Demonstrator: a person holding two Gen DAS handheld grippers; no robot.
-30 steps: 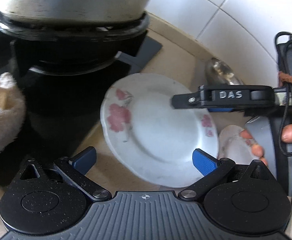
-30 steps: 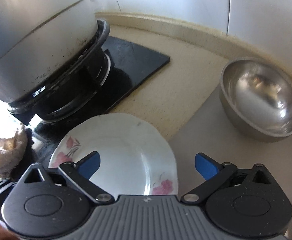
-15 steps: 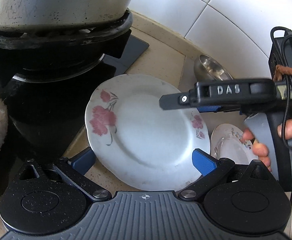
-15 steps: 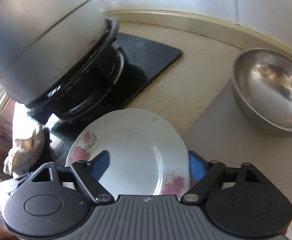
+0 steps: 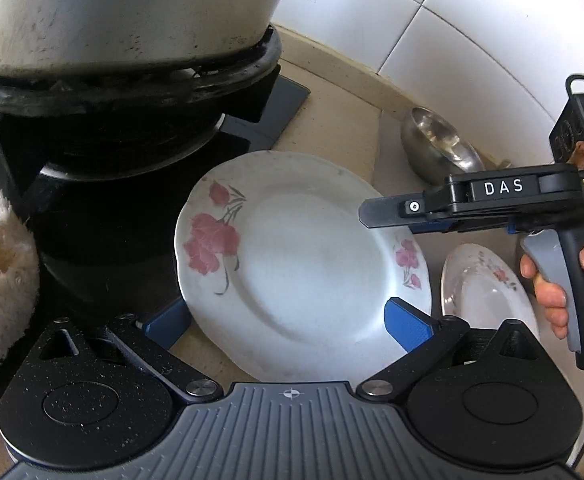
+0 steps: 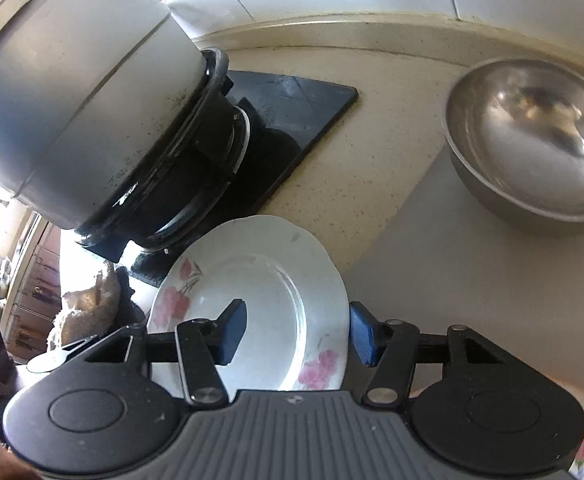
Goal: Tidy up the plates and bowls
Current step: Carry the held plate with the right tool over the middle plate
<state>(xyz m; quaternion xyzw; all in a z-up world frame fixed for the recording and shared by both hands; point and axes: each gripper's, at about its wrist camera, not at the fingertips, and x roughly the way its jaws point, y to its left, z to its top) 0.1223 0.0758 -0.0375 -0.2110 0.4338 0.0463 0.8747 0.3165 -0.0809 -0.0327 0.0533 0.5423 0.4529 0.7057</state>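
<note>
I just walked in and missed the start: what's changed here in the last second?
The right claw has narrowed around the plate's right rim, one finger over it, one outside; no firm grip is visible yet. The left claw stays wide open. The plate, steel bowl and pot haven't visibly moved.

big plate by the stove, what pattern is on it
White plate with pink flower sprays on its rim, clearest in the left wrist view.

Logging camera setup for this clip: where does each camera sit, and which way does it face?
Left wrist: on the left gripper, facing the flowered plate; the right gripper and right hand show.
Right wrist: on the right gripper, its fingers straddling the plate's rim.
Shared: plate, steel bowl, pot.
</note>
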